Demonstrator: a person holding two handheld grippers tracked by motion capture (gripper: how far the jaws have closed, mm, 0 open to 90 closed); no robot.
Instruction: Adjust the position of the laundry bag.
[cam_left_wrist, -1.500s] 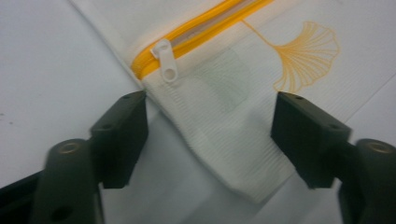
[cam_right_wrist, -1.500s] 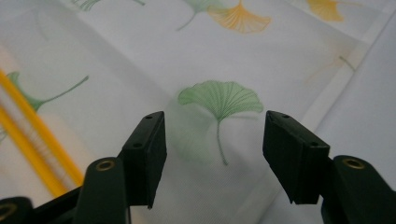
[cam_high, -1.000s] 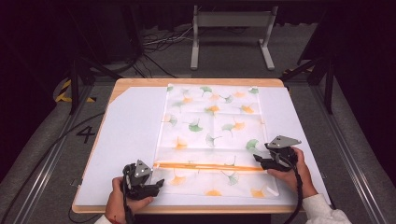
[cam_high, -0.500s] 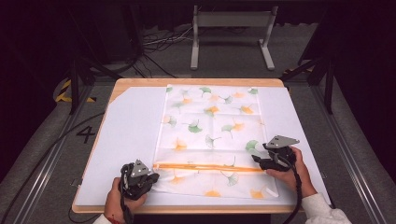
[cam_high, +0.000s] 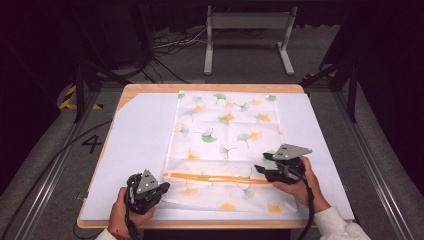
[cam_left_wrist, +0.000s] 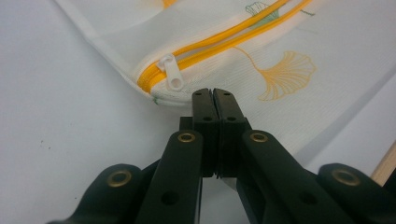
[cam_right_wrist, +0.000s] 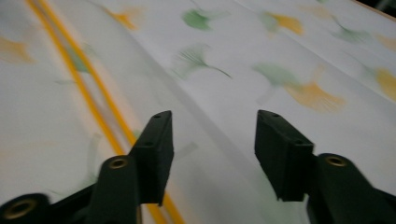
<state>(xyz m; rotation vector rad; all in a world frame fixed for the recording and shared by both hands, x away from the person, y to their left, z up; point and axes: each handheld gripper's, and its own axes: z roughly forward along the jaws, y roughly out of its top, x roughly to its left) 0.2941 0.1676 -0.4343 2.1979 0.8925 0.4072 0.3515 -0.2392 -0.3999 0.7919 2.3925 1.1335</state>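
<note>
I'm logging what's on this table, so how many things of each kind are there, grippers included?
Mesh bags with ginkgo print and orange zipper: 1
White zipper pulls: 1
White table sheets: 1
Hand-held grippers: 2, the left gripper and the right gripper
Total: 5

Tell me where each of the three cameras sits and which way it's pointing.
High view: above the person's side, looking forward and down on the table; both hands, left gripper, right gripper.
Left gripper view: on the left gripper, along its shut jaws toward the white zipper pull.
Right gripper view: on the right gripper, jaws apart over the fabric.
All share the ginkgo-print bag and its orange zipper.
</note>
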